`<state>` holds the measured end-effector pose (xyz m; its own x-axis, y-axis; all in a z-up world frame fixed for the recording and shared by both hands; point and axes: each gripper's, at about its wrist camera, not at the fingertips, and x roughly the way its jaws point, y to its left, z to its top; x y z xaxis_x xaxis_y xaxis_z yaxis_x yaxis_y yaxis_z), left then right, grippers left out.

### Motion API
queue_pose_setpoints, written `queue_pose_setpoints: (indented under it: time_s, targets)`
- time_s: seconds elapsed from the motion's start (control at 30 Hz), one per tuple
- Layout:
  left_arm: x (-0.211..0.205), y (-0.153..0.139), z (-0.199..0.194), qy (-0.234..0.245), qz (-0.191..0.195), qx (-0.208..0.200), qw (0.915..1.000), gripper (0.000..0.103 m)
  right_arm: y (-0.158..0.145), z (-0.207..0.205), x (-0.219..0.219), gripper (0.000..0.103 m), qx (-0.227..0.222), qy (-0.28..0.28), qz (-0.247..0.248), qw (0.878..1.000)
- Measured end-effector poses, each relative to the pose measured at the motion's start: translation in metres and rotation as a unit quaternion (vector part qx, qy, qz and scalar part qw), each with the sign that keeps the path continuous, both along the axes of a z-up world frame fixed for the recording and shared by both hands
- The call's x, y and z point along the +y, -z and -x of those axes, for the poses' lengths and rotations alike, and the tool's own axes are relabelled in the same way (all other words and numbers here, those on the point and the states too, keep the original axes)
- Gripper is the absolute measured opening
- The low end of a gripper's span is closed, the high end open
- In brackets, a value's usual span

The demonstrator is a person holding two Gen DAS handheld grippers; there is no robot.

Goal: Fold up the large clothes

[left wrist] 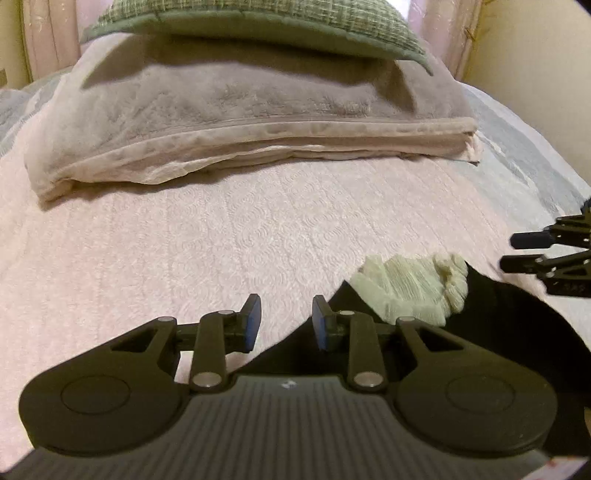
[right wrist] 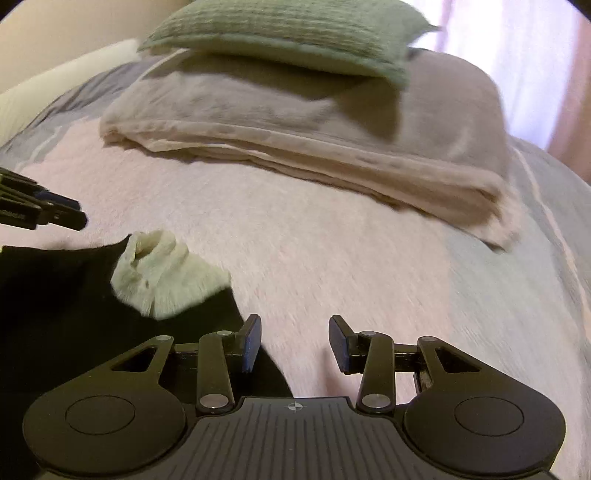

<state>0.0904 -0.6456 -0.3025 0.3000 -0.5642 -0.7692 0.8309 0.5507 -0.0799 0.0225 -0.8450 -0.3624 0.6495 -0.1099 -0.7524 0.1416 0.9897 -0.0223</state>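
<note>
A black garment (left wrist: 498, 332) (right wrist: 62, 295) with a pale cream ribbed collar (left wrist: 410, 288) (right wrist: 159, 273) lies on the pink bedspread (left wrist: 221, 240) (right wrist: 314, 240). My left gripper (left wrist: 286, 325) hovers open over the garment's left edge, nothing between its fingers. Open as well, my right gripper (right wrist: 293, 343) hangs at the garment's right edge, mostly over bare bedspread. Each gripper shows in the other's view: the right gripper (left wrist: 517, 251) at the far right, the left gripper (right wrist: 79, 212) at the far left. Much of the garment is hidden below both grippers.
A folded beige blanket (left wrist: 229, 129) (right wrist: 332, 129) lies across the far side of the bed, with a green woven cushion (left wrist: 258, 26) (right wrist: 288, 33) on top. Grey-blue bedding (left wrist: 524, 147) (right wrist: 517, 295) borders the pink spread. Curtains and a wall stand behind.
</note>
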Motion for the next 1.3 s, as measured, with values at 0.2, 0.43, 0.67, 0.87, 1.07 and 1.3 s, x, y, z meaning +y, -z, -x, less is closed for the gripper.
queue_pose_setpoints:
  time_s: [0.2, 0.43, 0.67, 0.87, 1.07, 1.3]
  targets:
    - [0.033, -0.018, 0.043, 0.035, -0.024, 0.003, 0.9991, 0.025, -0.044, 0.133, -0.012, 0.039, 0.027, 0.08, -0.034, 0.996]
    - [0.048, -0.024, 0.122, 0.088, -0.044, 0.042, 0.9942, 0.028, -0.07, 0.296, -0.022, 0.045, 0.095, 0.206, -0.068, 0.972]
    - [0.033, -0.023, 0.194, 0.148, -0.058, 0.068, 0.985, 0.031, -0.071, 0.391, -0.001, 0.046, 0.135, 0.281, -0.102, 0.945]
    - [0.02, -0.029, 0.23, 0.181, -0.066, 0.067, 0.979, 0.031, -0.075, 0.417, 0.04, 0.045, 0.12, 0.267, -0.093, 0.952]
    - [0.004, -0.032, 0.253, 0.207, -0.074, 0.064, 0.9735, 0.032, -0.069, 0.401, 0.065, 0.045, 0.112, 0.211, -0.048, 0.97]
    - [-0.017, -0.037, 0.27, 0.233, -0.07, 0.055, 0.9683, 0.033, -0.059, 0.394, 0.075, 0.042, 0.12, 0.175, -0.065, 0.975]
